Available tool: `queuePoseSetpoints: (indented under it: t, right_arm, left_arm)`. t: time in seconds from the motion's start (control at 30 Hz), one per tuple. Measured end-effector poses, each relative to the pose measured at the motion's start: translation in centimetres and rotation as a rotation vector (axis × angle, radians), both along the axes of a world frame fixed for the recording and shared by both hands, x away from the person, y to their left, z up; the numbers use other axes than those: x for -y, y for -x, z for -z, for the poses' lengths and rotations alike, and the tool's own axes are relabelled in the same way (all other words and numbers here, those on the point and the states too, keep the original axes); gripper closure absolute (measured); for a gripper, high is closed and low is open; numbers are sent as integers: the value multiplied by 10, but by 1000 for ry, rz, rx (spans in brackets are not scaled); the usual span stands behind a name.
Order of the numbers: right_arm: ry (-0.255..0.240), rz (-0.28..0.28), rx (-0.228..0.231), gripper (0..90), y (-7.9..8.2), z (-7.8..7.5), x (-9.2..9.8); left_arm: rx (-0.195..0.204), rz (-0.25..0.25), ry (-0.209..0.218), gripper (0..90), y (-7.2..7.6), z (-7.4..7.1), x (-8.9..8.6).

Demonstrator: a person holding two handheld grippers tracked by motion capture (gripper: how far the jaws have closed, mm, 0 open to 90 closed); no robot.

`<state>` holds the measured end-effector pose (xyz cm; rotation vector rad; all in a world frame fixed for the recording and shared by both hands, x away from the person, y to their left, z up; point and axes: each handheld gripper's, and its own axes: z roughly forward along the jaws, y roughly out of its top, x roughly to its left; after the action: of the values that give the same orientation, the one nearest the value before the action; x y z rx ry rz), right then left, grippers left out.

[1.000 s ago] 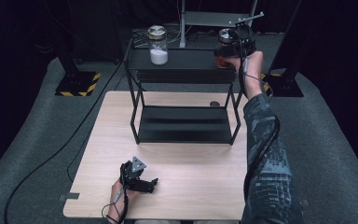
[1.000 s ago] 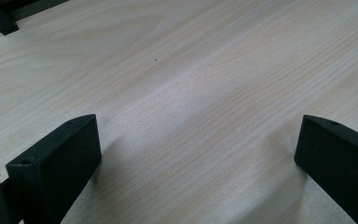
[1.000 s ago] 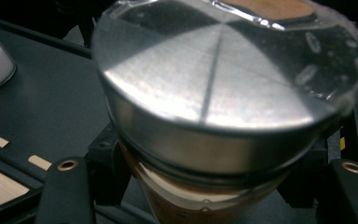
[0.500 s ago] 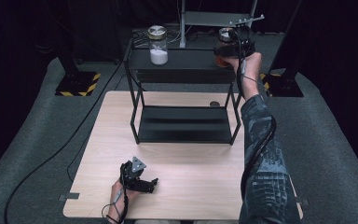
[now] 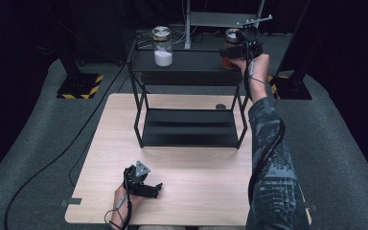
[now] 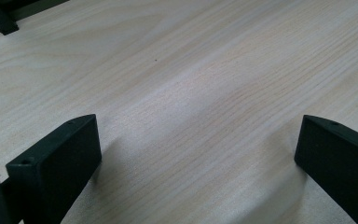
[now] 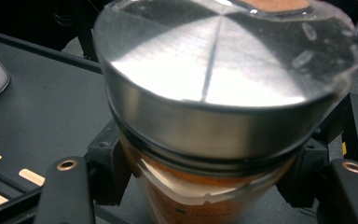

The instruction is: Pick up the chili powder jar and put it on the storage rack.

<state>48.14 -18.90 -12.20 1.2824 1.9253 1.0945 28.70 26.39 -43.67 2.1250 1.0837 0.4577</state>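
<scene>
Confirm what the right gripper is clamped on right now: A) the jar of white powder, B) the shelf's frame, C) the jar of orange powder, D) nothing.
C: the right gripper pinches the orange-powder jar just below its metal lid, atop the black shelf.

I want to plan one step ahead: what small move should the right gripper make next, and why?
Probably lift the jar straight up a little. The right gripper is shut on it just below its steel lid, and in the high view it stands on the rack's top shelf.

Dim, dark surroundings; overhead light glares off the blurred steel lid, soft shadows on the table.
</scene>
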Motion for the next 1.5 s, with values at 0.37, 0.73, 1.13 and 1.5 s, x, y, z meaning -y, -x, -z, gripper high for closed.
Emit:
queuePoseSetpoints:
  t: [0.37,0.73,1.13,1.5]
  right_arm:
    - [29,0,-62,61,4,-13,0]
    - [71,-89,-100,0,49,-6,13]
    - [15,-253,-14,0,140,99,60]
    - [37,-243,-77,0,194,218,72]
  left_arm:
    - [-1,0,1,0,0,0,0]
    - [-1,-1,1,0,0,0,0]
    - [3,0,-2,0,0,0,0]
    - [2,0,-2,0,0,0,0]
